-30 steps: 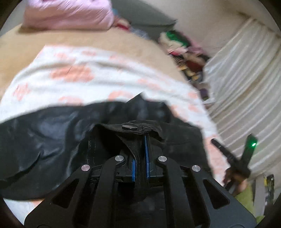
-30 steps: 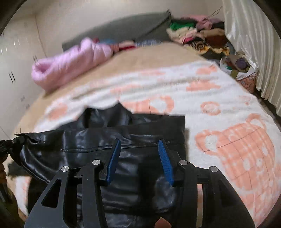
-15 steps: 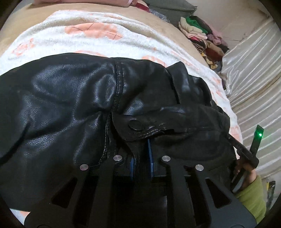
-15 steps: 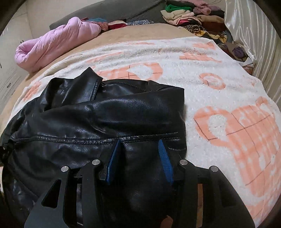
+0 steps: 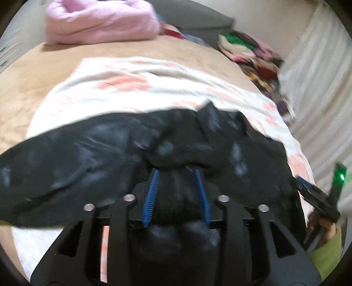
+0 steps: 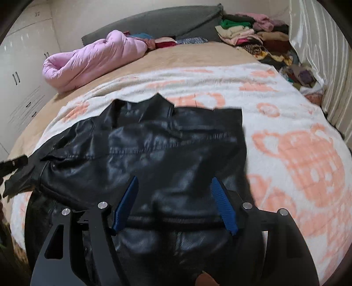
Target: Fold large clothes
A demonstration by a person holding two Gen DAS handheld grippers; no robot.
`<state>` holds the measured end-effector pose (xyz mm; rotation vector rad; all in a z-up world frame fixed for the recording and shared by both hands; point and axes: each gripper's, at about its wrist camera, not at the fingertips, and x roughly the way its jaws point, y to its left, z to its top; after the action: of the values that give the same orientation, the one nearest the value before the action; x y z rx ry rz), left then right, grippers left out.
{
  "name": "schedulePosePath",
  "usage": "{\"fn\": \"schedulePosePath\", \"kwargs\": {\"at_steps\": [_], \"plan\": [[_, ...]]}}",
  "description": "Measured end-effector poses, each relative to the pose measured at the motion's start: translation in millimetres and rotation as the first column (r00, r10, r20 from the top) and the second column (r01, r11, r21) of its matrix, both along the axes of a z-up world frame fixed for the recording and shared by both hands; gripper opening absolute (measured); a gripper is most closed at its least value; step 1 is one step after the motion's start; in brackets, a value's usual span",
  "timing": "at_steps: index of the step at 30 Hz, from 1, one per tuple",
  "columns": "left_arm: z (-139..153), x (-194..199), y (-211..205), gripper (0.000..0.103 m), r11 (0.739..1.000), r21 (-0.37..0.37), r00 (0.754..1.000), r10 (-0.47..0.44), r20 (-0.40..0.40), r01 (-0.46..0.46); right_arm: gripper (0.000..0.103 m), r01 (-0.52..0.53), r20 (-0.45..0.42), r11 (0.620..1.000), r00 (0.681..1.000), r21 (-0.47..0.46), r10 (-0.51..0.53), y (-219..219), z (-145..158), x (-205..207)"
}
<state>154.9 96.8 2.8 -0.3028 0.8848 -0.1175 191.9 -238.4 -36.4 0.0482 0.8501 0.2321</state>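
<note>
A black leather jacket (image 6: pixel 167 154) lies folded over on a white blanket with orange prints (image 6: pixel 297 143) on the bed. In the left wrist view the jacket (image 5: pixel 88 158) is blurred. My left gripper (image 5: pixel 176 173) is open, its blue pads (image 5: pixel 151 193) apart over the jacket's near edge, gripping nothing. My right gripper (image 6: pixel 173 182) is open, wide apart, just above the jacket's near part. The right gripper also shows at the right edge of the left wrist view (image 5: pixel 316 193), with a green light.
A pink puffer coat (image 6: pixel 96 59) lies at the far left of the bed. A pile of folded clothes (image 6: pixel 253 33) sits at the far right by a grey headboard cushion (image 6: pixel 165 19). A white curtain (image 6: pixel 325 55) hangs along the right side. White cupboards (image 6: pixel 19 72) stand left.
My left gripper has opened and let go of the jacket's edge with the snap button. The left view has pulled back and up. The right gripper stays open and has risen slightly.
</note>
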Motion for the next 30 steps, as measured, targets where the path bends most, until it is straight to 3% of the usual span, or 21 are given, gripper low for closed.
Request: {"fn": "schedulePosePath", "kwargs": {"at_steps": [1,6,8,11,16,20,25,30], "plan": [[-4,-1,-9,0.046,1.000,0.022,1.000,-0.021,-0.015,0.021,0.069,0.004,0.001,1.000,1.000,0.005,-0.004,1,0,-3],[-38,2,-28,0.047,0.995,0.087,0.995,-0.038,-0.096,0.047,0.076,-0.030,0.003,1.000,1.000,-0.008,0.030,11,-2,-14],[-53,5,-26,0.047,0.995,0.097,0.991,-0.018,-0.132,0.031,0.078,-0.017,-0.039,0.999,0.999,-0.027,0.016,10,-12,-10],[-71,9,-22,0.049,0.997,0.074,0.988,-0.013,-0.156,0.024,0.077,0.034,-0.131,0.999,0.991,0.022,-0.031,-3,-34,-1],[-64,5,-22,0.048,0.997,0.077,0.991,-0.018,-0.135,0.028,0.078,0.034,-0.094,0.999,0.995,-0.009,-0.035,4,-28,-8],[-50,-2,-23,0.054,0.997,0.073,0.993,-0.024,-0.118,0.033,0.084,0.020,-0.047,0.999,0.999,0.051,-0.018,5,-10,-23],[-37,-12,-24,0.071,0.998,0.053,0.994,-0.029,-0.102,0.034,0.095,0.002,-0.008,0.998,1.000,0.055,-0.002,11,5,-38],[-25,-20,-25,0.094,0.999,0.046,0.997,-0.019,-0.077,0.023,0.098,-0.009,0.014,0.997,1.000,0.075,0.008,14,17,-47]]}}
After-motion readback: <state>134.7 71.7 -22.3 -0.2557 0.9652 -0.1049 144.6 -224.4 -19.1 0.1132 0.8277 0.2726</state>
